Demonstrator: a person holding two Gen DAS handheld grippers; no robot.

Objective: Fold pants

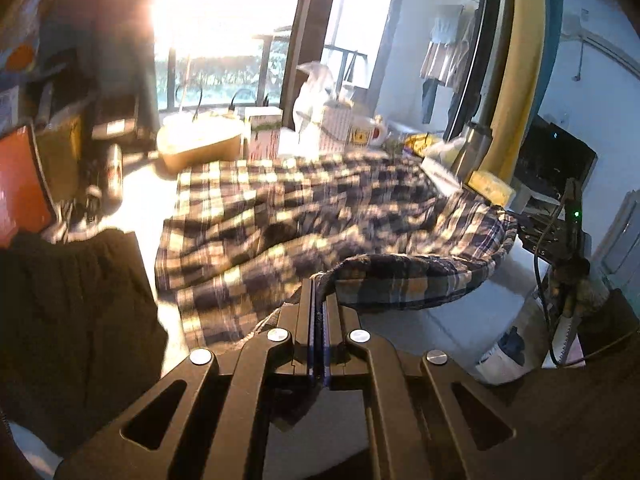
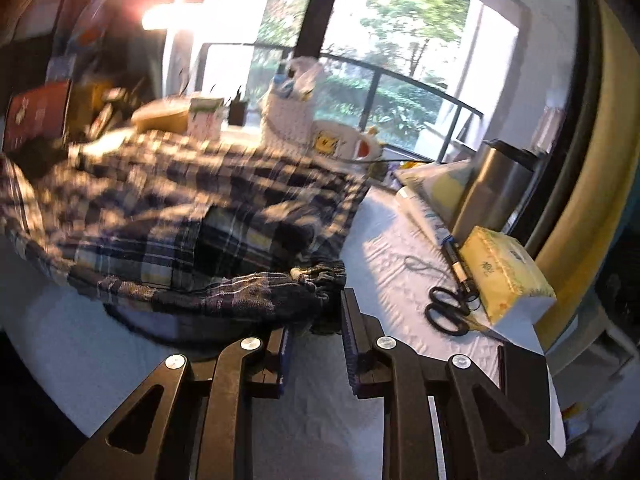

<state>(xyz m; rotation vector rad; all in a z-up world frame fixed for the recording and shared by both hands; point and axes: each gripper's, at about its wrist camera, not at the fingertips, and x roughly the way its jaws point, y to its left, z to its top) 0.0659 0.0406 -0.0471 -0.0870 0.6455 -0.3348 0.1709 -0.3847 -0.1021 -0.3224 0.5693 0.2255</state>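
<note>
Cannot read the green print on the yellow tissue pack [image 2: 508, 276] at right, nor any label elsewhere. Soft, crumpled plaid pants [image 1: 280, 208] spread across mid-frame on the white, quilted table cover [image 2: 392, 248], gathered waistband nearest, with a bare strip of cover at right up to the black-handled scissors [image 2: 448, 308] just beside the pack. Left gripper [image 1: 319, 300] clamped tight on a lifted waistband edge; right gripper [image 2: 316, 314] parted, the waistband corner between its tips unpinched.
</note>
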